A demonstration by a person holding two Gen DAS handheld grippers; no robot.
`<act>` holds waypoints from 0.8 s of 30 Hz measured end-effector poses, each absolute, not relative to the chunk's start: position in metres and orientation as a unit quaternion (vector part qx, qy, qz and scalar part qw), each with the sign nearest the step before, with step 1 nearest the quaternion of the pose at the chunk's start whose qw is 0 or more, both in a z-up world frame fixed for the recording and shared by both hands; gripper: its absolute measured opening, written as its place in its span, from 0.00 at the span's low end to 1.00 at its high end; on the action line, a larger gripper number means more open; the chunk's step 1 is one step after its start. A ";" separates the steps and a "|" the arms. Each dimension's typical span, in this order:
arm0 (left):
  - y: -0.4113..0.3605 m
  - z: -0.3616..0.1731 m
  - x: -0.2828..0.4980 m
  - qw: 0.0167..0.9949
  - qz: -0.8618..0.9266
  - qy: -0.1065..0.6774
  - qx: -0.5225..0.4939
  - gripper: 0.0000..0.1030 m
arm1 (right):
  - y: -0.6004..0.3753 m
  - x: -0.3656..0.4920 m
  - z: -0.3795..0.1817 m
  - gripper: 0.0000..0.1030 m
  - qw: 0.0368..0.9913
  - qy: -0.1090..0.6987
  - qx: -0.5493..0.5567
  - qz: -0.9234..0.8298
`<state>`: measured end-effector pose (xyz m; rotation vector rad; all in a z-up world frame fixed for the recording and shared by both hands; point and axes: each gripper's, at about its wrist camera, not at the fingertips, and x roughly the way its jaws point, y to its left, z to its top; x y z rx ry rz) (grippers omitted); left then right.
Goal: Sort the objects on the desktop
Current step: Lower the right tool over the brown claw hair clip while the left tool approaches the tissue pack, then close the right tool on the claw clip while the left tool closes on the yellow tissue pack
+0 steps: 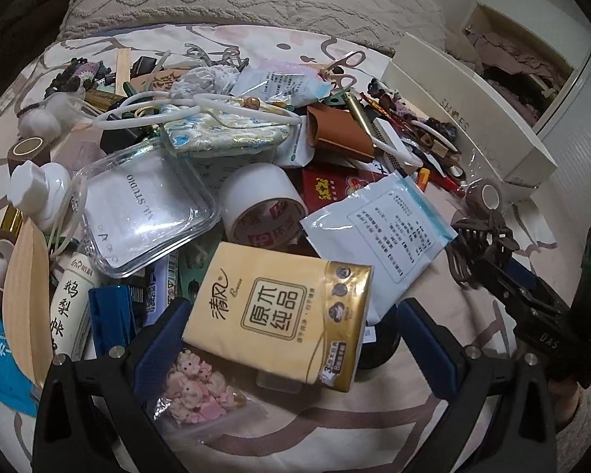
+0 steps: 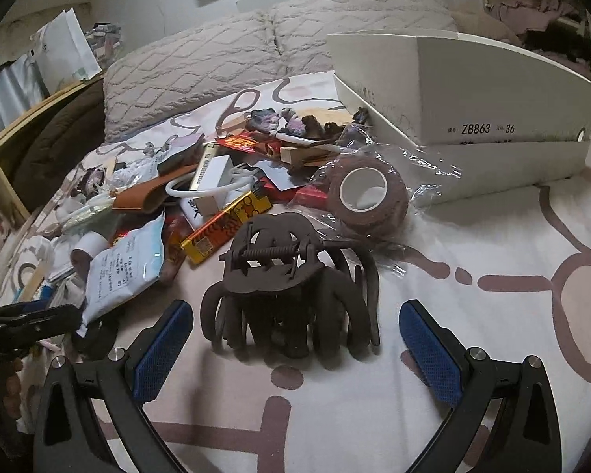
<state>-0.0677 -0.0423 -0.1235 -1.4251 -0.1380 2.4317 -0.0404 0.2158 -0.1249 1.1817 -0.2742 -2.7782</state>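
A heap of small desk items lies on a patterned bedsheet. My left gripper (image 1: 291, 339) is open, its blue pads on either side of a yellow tissue pack (image 1: 279, 311) without touching it. My right gripper (image 2: 295, 339) is open just in front of a dark brown hair claw clip (image 2: 291, 295), which stands between the two pads; the clip also shows in the left wrist view (image 1: 480, 244). The right gripper appears in the left wrist view (image 1: 532, 295).
A white shoe box (image 2: 465, 110) stands at the back right. Near it lies a brown tape roll (image 2: 366, 197) in clear wrap. A white tape roll (image 1: 260, 205), clear plastic case (image 1: 138, 205), white medicine bag (image 1: 378, 228) and pink charms bag (image 1: 201, 390) crowd the heap. Pillows (image 2: 216, 71) lie behind.
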 end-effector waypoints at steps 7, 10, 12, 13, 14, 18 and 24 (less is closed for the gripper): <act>-0.045 -0.122 -0.066 0.151 0.854 -0.058 -0.494 1.00 | 0.220 -0.038 -0.123 0.97 0.048 -0.099 0.380 -0.919; -0.044 -0.122 -0.065 0.149 0.856 -0.053 -0.493 0.99 | 0.219 -0.037 -0.122 0.86 0.059 -0.099 0.376 -0.920; -0.045 -0.122 -0.064 0.146 0.857 -0.053 -0.492 0.97 | 0.218 -0.037 -0.121 0.84 0.062 -0.099 0.375 -0.920; -0.046 -0.121 -0.064 0.144 0.857 -0.054 -0.492 0.95 | 0.218 -0.037 -0.121 0.84 0.064 -0.098 0.375 -0.920; -0.047 -0.121 -0.065 0.143 0.857 -0.055 -0.492 0.94 | 0.218 -0.037 -0.120 0.84 0.067 -0.099 0.374 -0.919; -0.049 -0.120 -0.064 0.136 0.859 -0.056 -0.490 0.86 | 0.221 -0.036 -0.118 0.83 0.079 -0.111 0.371 -0.919; -0.049 -0.119 -0.063 0.131 0.864 -0.041 -0.485 0.83 | 0.225 -0.034 -0.108 0.83 0.098 -0.128 0.359 -0.919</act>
